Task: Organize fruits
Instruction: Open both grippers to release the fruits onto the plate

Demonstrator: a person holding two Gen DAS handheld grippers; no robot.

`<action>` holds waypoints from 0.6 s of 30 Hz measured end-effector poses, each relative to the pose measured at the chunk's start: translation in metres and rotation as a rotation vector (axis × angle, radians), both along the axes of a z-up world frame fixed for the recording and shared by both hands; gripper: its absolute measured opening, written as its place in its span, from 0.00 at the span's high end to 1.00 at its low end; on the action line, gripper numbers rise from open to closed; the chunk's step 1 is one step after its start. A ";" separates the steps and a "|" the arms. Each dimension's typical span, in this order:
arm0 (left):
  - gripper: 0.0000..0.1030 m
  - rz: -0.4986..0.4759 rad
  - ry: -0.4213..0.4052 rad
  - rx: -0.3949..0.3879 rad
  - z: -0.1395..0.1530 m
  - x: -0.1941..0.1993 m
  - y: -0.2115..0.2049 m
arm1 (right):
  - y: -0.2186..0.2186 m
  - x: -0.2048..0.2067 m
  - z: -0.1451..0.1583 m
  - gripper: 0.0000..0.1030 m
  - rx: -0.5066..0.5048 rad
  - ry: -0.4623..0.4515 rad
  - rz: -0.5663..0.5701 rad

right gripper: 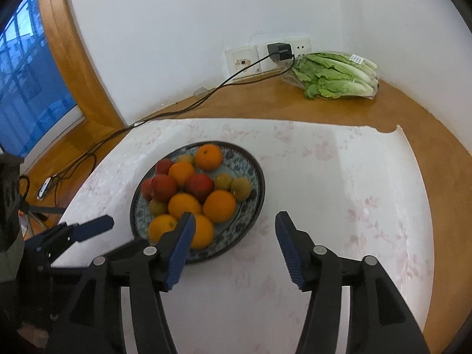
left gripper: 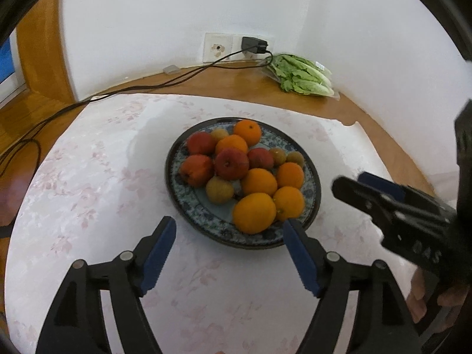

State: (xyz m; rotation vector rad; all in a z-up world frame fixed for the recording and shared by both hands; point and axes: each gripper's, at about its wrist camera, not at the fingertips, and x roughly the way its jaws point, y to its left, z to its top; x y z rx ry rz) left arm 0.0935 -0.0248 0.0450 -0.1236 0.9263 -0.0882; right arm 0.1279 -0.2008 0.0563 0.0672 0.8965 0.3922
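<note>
A blue patterned plate [left gripper: 188,206] [right gripper: 253,177] sits mid-table, piled with several oranges [left gripper: 254,213] [right gripper: 219,206], red apples [left gripper: 231,163] [right gripper: 200,187] and small yellow-green fruits [left gripper: 219,190] [right gripper: 241,188]. My left gripper [left gripper: 228,230] is open and empty, hovering just before the plate's near rim. My right gripper [right gripper: 234,225] is open and empty, over the plate's near right edge. The right gripper also shows in the left wrist view [left gripper: 365,184], to the right of the plate. The left gripper shows at the left of the right wrist view [right gripper: 94,227].
A white floral cloth [left gripper: 88,177] [right gripper: 339,177] covers the wooden table [left gripper: 236,84]. Bagged lettuce [left gripper: 301,75] [right gripper: 336,75] lies at the back by the wall. A black charger [left gripper: 254,45] [right gripper: 278,51] sits in the wall socket, its cable [left gripper: 118,91] trailing left off the table.
</note>
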 end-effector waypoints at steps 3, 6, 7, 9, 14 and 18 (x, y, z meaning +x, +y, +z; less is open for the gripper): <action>0.20 0.017 0.005 0.009 0.000 -0.004 0.004 | -0.001 -0.012 0.000 0.39 -0.011 0.001 -0.006; 0.20 0.029 0.017 0.020 -0.003 -0.007 0.007 | -0.002 -0.022 -0.003 0.35 -0.015 0.014 -0.015; 0.20 0.034 0.023 0.025 -0.005 -0.008 0.008 | -0.003 -0.023 -0.004 0.35 -0.016 0.020 -0.016; 0.20 0.040 0.032 0.032 -0.008 -0.010 0.010 | -0.003 -0.029 -0.009 0.34 -0.020 0.035 -0.020; 0.20 0.056 0.048 0.057 -0.015 -0.011 0.011 | 0.000 -0.037 -0.021 0.30 -0.039 0.062 -0.027; 0.20 0.061 0.057 0.076 -0.021 -0.010 0.011 | 0.003 -0.039 -0.031 0.29 -0.059 0.082 -0.035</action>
